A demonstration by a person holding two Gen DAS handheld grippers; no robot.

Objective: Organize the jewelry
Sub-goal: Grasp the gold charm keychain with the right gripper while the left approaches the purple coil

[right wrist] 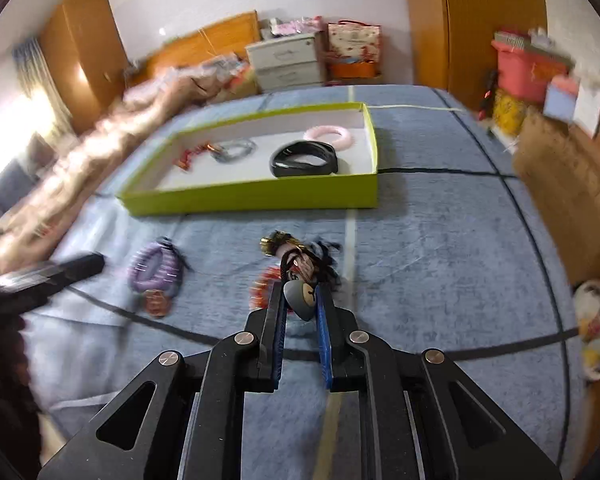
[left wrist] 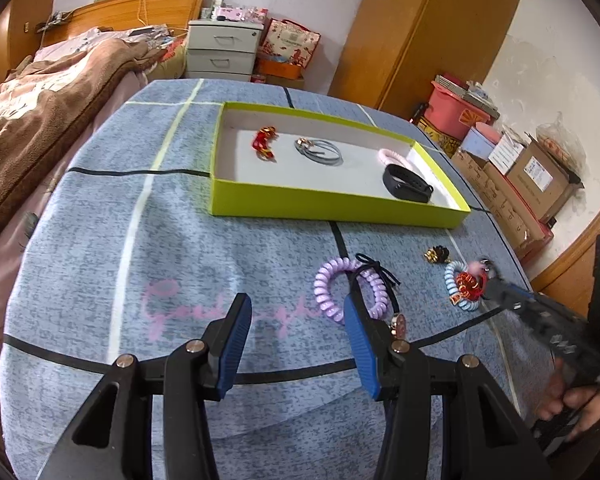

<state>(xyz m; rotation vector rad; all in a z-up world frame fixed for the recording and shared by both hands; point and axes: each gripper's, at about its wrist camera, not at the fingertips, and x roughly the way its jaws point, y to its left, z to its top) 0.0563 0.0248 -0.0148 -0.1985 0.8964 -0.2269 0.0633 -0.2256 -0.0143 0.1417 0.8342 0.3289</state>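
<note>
The right gripper (right wrist: 300, 300) is clamping a grey charm on a dark cord (right wrist: 300, 298) — carrying it toward the green tray (right wrist: 256, 196) at twelve o'clock, keeping it level. The left gripper (left wrist: 296, 320) is hanging open, empty.

A home bedroom here: a bed (left wrist: 40, 112) with a brown blanket (left wrist: 60, 92), a wooden headboard (left wrist: 140, 8) behind it, a grey drawer unit (left wrist: 222, 50) beside that headboard, and a tall wooden wardrobe (left wrist: 432, 28) further right.

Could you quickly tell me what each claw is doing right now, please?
Left claw: open, holding nothing.
Right claw: closed on a small grey charm with a black cord.
</note>
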